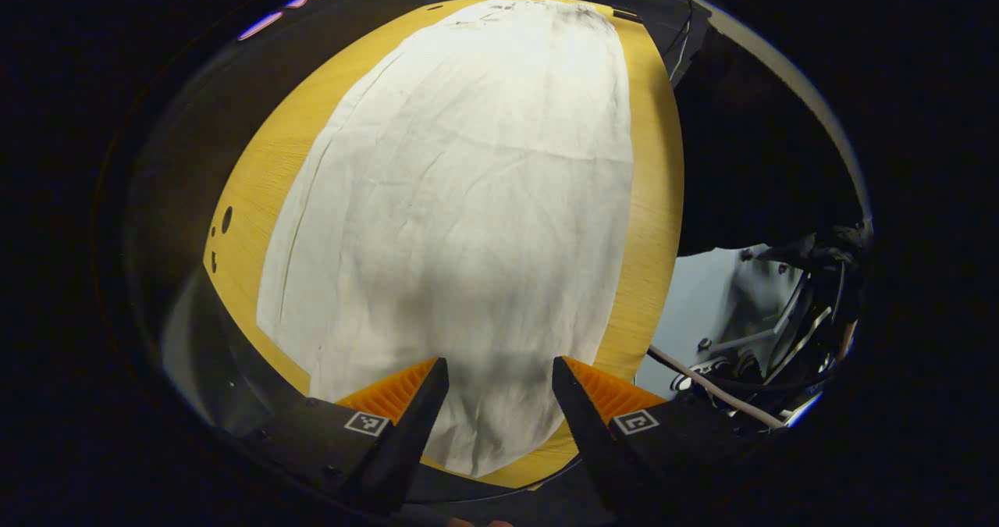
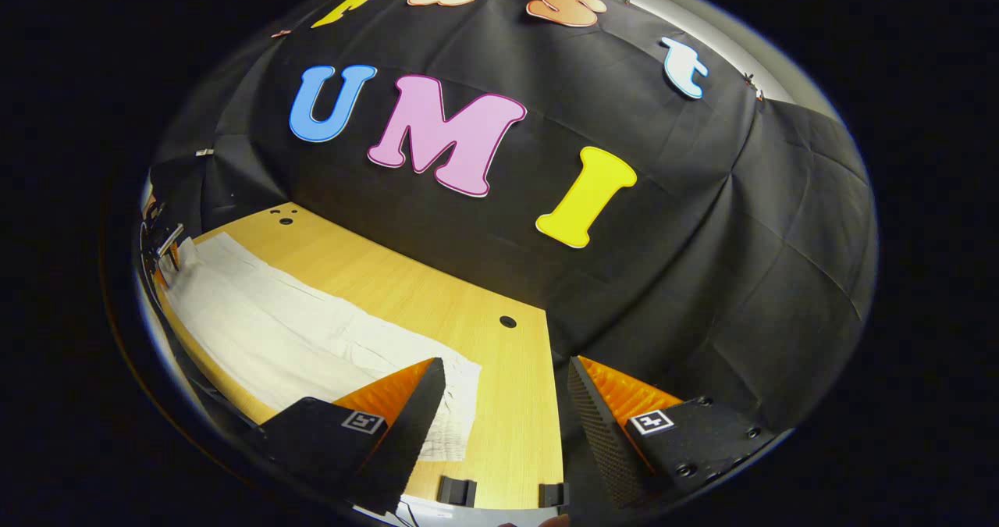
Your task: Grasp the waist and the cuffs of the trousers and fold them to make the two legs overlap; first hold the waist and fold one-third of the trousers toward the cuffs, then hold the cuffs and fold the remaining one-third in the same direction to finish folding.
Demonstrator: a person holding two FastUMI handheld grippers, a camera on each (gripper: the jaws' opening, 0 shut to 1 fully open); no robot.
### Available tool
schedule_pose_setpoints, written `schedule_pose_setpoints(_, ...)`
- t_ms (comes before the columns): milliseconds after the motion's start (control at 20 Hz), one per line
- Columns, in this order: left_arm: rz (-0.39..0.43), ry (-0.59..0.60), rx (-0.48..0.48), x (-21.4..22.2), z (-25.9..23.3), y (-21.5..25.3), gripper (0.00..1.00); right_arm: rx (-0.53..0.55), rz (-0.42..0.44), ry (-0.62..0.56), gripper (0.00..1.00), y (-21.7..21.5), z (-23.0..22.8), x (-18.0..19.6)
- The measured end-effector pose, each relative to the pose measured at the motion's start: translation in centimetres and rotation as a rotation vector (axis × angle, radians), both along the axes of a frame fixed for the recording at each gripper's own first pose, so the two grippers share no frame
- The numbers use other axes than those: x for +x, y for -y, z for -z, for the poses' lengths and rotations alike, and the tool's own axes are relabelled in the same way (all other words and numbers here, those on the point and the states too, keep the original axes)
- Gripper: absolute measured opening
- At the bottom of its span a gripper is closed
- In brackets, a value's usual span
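Black cloth walls close in the booth around a yellow wooden table (image 1: 655, 222), and the white trousers (image 1: 468, 222) lie spread flat along it, legs together and lightly creased. Seen from the left gripper view, the left gripper (image 1: 499, 379) hangs above one end of the trousers with its jaws wide apart and nothing between them; the cloth runs away from it toward the far end of the table. To its right, past the table edge, sit metal brackets and cables (image 1: 749, 355) (hard to make out in detail). From the right gripper view, the right gripper (image 2: 507, 386) is likewise spread open and empty, above the table near the trousers' other end, its left finger over the fabric edge (image 2: 456, 402).
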State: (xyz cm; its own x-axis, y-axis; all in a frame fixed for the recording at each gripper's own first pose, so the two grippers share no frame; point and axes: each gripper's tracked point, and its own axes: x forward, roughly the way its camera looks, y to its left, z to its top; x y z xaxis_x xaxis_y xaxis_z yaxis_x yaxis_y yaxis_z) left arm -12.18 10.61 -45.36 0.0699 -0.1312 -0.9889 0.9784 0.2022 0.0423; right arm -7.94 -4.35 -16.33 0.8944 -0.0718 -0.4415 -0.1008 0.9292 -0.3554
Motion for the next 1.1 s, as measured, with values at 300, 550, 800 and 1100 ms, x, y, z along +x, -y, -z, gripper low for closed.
schedule_pose_setpoints(300,-0.035,-0.150,0.090,-0.6,1.2,-0.8,0.84,-0.096,-0.060,-0.150,0.98,0.2,4.6,-0.8)
schedule_pose_setpoints(550,-0.029,-0.159,0.124,-0.7,1.2,-0.5,0.84,-0.166,-0.354,-0.424,0.97,-1.2,12.6,-2.0)
schedule_pose_setpoints(800,-0.012,-0.112,0.072,-0.9,1.3,0.4,0.41,-0.243,-0.634,-0.722,0.98,-1.0,22.4,-2.5)
schedule_pose_setpoints(1100,-0.029,-0.112,0.082,-0.8,1.8,0.6,0.05,-0.391,-0.907,-0.971,0.98,0.6,31.2,-1.8)
